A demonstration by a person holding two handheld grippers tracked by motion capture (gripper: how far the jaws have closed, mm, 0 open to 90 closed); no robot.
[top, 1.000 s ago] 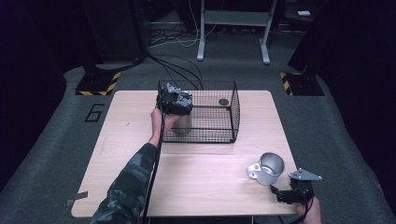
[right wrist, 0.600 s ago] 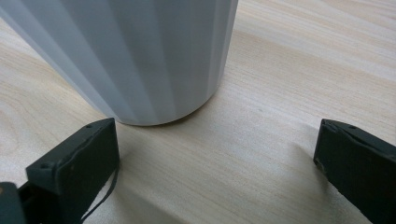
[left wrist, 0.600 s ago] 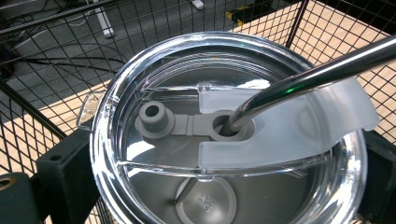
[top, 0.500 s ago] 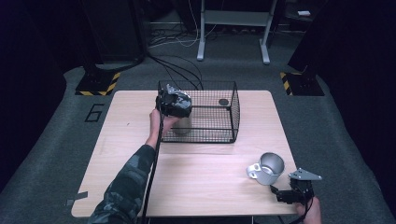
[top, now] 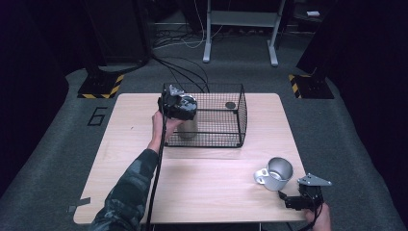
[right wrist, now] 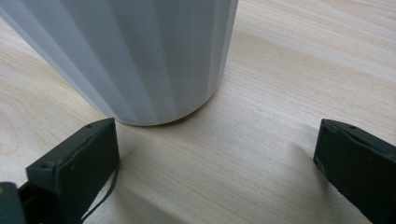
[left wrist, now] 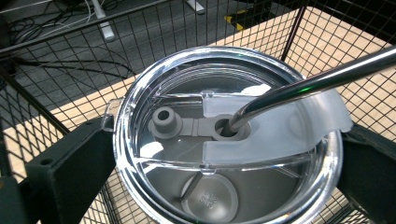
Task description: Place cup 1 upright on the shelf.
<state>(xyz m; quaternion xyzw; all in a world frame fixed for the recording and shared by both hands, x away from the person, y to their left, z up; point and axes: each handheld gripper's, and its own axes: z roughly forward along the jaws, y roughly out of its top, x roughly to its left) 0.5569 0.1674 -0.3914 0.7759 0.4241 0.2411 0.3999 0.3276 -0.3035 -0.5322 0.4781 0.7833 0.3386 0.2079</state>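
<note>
A steel tumbler [top: 187, 128] with a clear lid [left wrist: 187, 93] and a metal straw [left wrist: 317, 79] stands upright in the left end of a black wire basket [top: 239, 115]. My left gripper [top: 178, 107] reaches down into the basket from above. Its jaws press against opposite sides of the lid, so it is shut on the tumbler [left wrist: 219, 205]. A ribbed white mug [top: 275, 173] stands at the front right of the wooden table [top: 207, 192]. My right gripper [top: 286, 198] rests just in front of that mug [right wrist: 140, 56], open, with bare wood between its jaws [right wrist: 215, 172].
A small dark round object [top: 230, 105] lies in the basket's far right corner. Behind the table run cables and a metal stand's legs [top: 240, 29] over grey carpet. Yellow-and-black striped blocks [top: 101, 85] sit on the floor at the back left and right.
</note>
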